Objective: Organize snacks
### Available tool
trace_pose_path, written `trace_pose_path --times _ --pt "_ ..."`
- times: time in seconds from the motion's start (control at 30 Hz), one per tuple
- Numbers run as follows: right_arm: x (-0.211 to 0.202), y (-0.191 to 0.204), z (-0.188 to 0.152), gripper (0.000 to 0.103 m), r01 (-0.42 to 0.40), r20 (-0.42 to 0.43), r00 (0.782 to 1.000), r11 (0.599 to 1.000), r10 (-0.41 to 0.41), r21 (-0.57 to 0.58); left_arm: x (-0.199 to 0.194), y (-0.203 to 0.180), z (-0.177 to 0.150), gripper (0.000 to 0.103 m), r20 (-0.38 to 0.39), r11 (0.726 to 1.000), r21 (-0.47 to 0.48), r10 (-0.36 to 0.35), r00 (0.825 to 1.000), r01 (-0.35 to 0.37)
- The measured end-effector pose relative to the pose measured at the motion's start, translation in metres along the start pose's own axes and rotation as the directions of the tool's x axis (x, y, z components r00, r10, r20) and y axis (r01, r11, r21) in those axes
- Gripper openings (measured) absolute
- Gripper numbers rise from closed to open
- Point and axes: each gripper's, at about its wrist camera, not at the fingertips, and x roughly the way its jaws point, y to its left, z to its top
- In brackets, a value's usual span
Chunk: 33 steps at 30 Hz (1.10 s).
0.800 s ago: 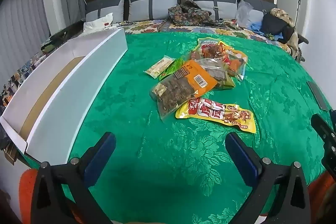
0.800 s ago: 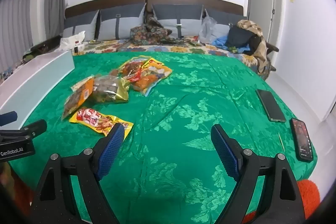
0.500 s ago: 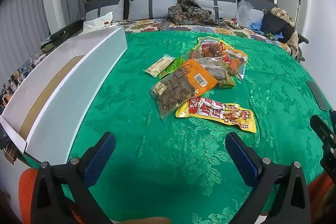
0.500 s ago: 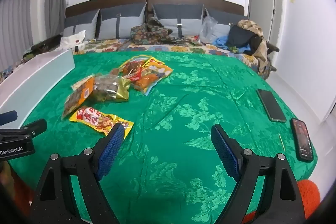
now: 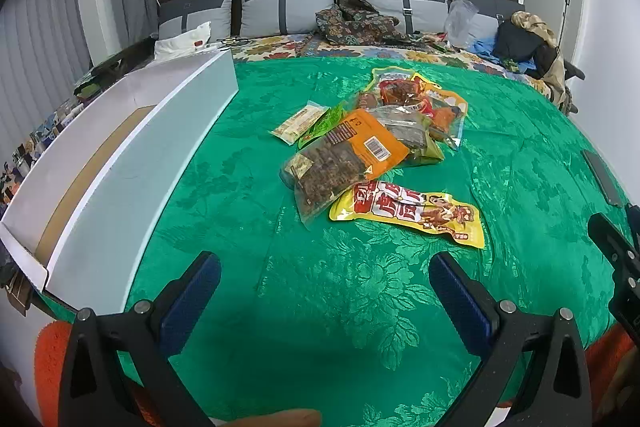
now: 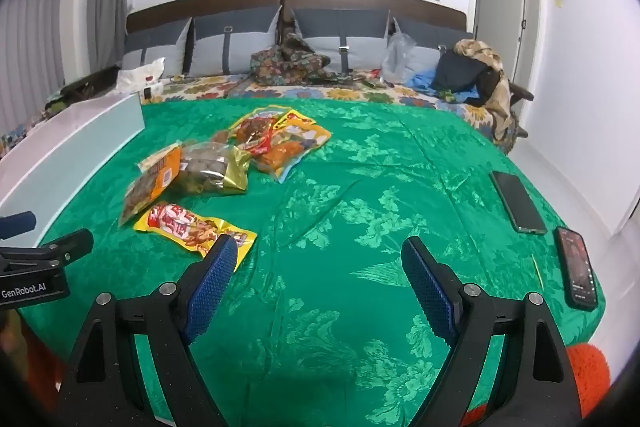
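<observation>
- On the green bedspread (image 5: 320, 307), left wrist view: snack pile (image 5: 376, 143) sits mid-bed, untouched. Yellow packet (image 5: 408, 213) lies nearest, orange-labelled bag (image 5: 344, 161) overlaps the pile behind it, small pale packet (image 5: 298, 121) at the far left edge of the heap.
- Long white box (image 5: 132, 163) runs along the left side of the bed, open top, nothing seen inside. Likely the destination, but that's my read.
- Left gripper (image 5: 324, 281) hangs above bare cloth short of the pile, tilted down toward the bed. Jaws spread wide, nothing between them.
- Right gripper's black body shows at the right edge of this view, well apart from the snacks.
- Right wrist view: right gripper (image 6: 316, 267) also released, jaws wide, empty. Angled down, shallower than the left one. Left blue pad (image 6: 208, 279) overlaps the yellow packet's (image 6: 192, 229) near corner in the picture; can't tell if it touches, looks above it.
- Two phones (image 6: 520, 203) lie by the right bed edge, clear of the work.
- Step: start of the job, pre-grasp, nothing sorted yet.
- Next: reach forward and down to the yellow packet, jaws astride one edge, then clench. Flat, slippery film on soft cloth, so an edge pinch may snag the bedspread.
</observation>
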Motion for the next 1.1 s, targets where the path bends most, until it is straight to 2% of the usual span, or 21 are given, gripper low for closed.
trace_pose_path --times 1.1 --pt "0.003 -0.0011 -0.0016 0.087 -0.007 -0.002 1.0 1.0 0.007 -0.002 0.0005 -0.0039 -0.0033 0.103 -0.007 1.0 0.008 -0.003 1.0 0.003"
